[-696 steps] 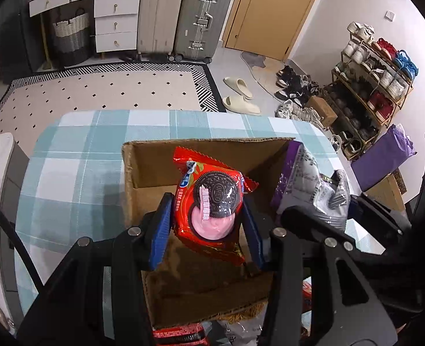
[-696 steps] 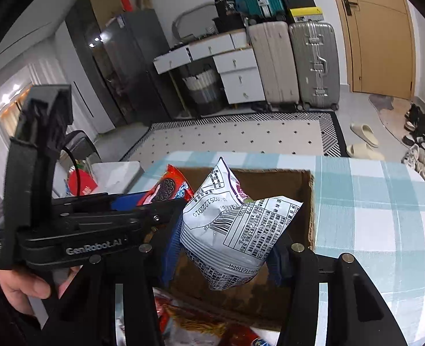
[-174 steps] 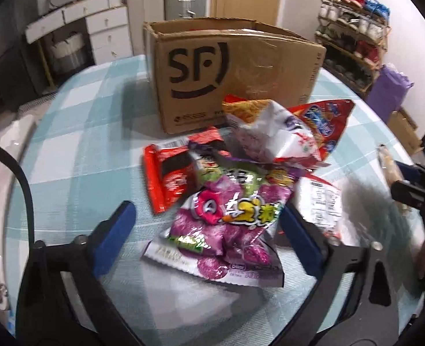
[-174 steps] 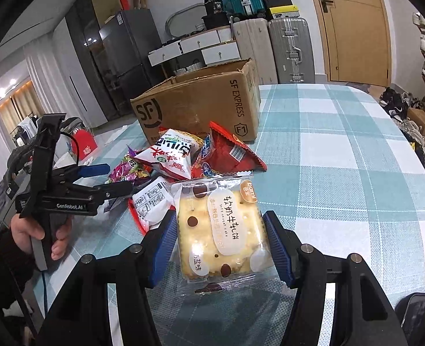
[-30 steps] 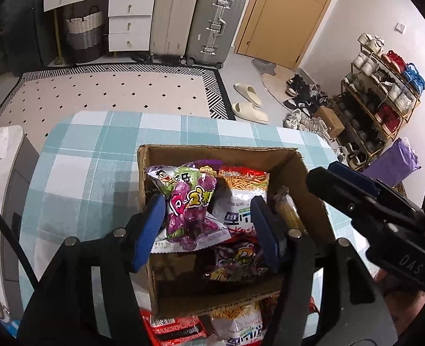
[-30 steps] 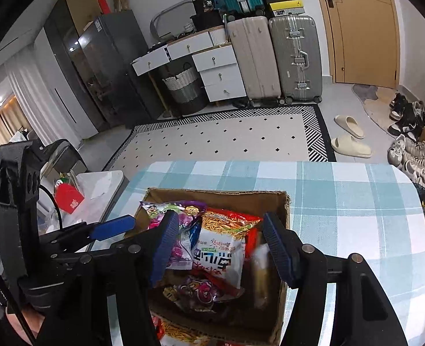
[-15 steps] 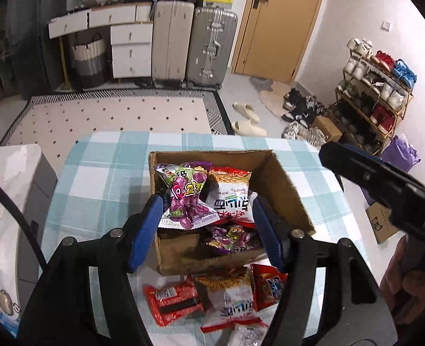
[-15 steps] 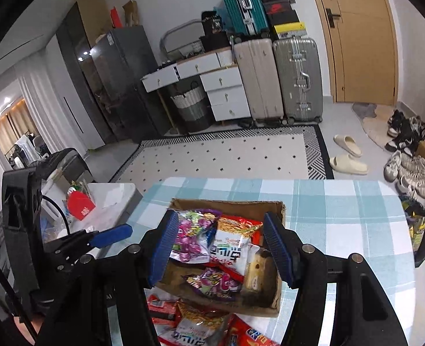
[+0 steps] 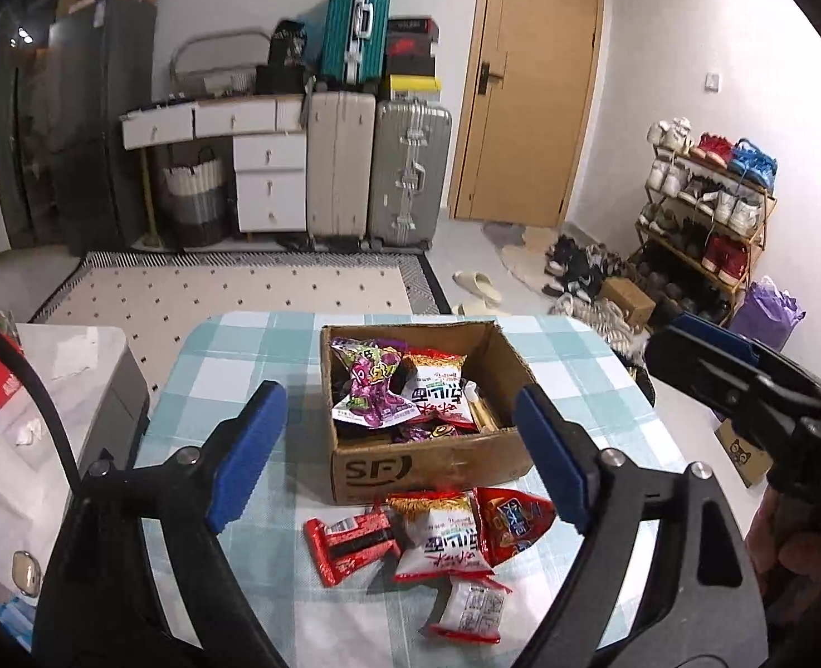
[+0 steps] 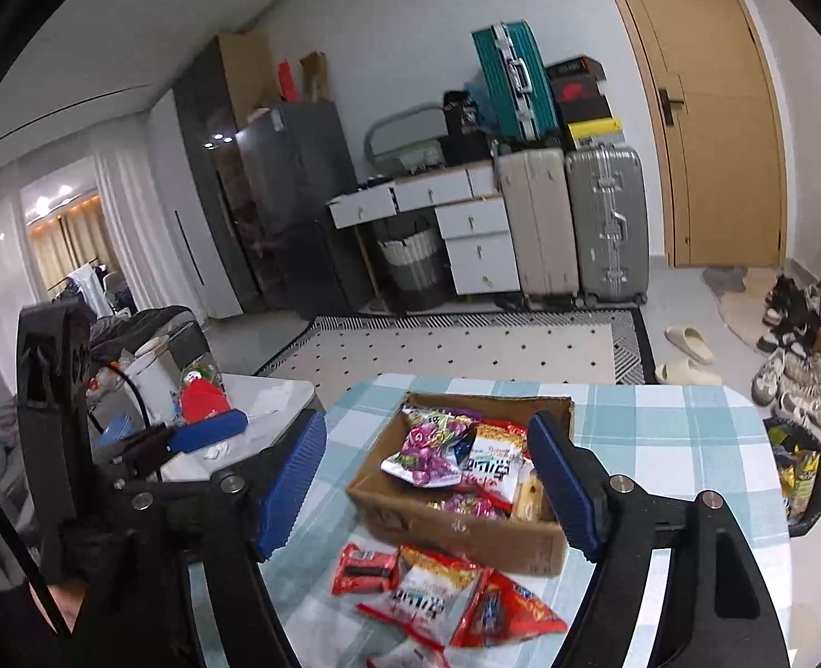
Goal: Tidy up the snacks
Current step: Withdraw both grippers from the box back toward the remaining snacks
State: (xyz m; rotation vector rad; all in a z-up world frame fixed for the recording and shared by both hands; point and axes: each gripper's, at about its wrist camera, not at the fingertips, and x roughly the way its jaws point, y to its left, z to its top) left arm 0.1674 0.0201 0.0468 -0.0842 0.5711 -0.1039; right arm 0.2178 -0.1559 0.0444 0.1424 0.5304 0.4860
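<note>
Left wrist view
Left gripper (image 9: 399, 456): spread wide, jaws just opened further, nothing pinched between them.
Box (image 9: 427, 459): frame centre, on the checked table (image 9: 232, 356); snack packs seen inside, a purple pack (image 9: 371, 389) uppermost.
Loose packs (image 9: 438, 540): lower centre, on the table just in front of the box.

Right wrist view
Right gripper (image 10: 427, 490): spread, jaws just opened further, nothing held.
Box: centre, seen between the jaws.
Loose packs: lower centre, before the box.
Left gripper: left edge, held by a hand.
</note>
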